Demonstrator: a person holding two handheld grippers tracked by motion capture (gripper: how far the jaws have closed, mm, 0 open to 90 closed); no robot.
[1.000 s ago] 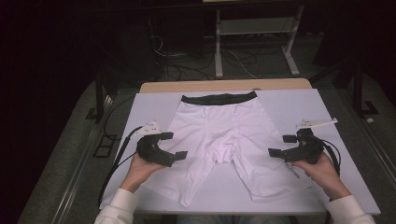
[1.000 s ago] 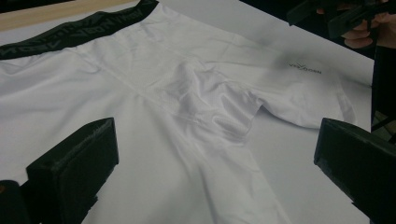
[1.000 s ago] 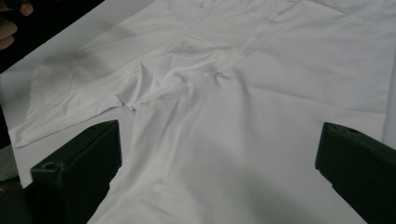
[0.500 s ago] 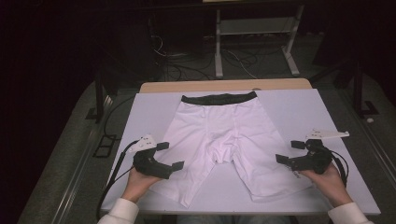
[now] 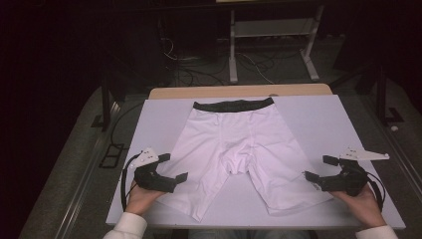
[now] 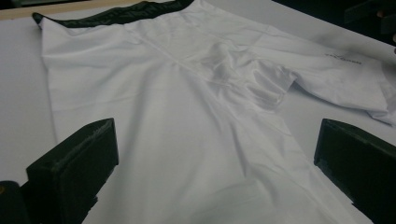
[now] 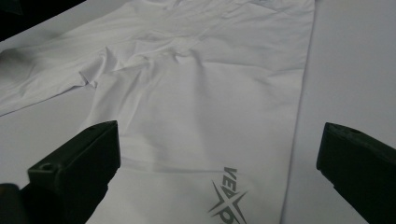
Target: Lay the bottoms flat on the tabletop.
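Observation:
White shorts (image 5: 234,149) with a black waistband (image 5: 233,105) lie flat on the pale table (image 5: 308,119), waistband at the far side and legs toward me. My left gripper (image 5: 173,167) is open beside the outer edge of the left leg (image 5: 196,191), over the hem corner. In the left gripper view its open gripper (image 6: 217,140) has the left leg's cloth (image 6: 187,154) lying between the jaws. My right gripper (image 5: 318,168) is open at the outer edge of the right leg (image 5: 286,186). The right gripper (image 7: 219,140) looks over that leg's grey logo (image 7: 227,198).
The table's wooden far edge (image 5: 239,91) runs behind the waistband. A metal frame (image 5: 271,37) and loose cables (image 5: 199,74) stand on the dark floor beyond. Bare tabletop lies on both sides of the shorts.
Both hands have drawn back toward me and outward, from over the legs to their outer edges. The shorts have stayed flat.

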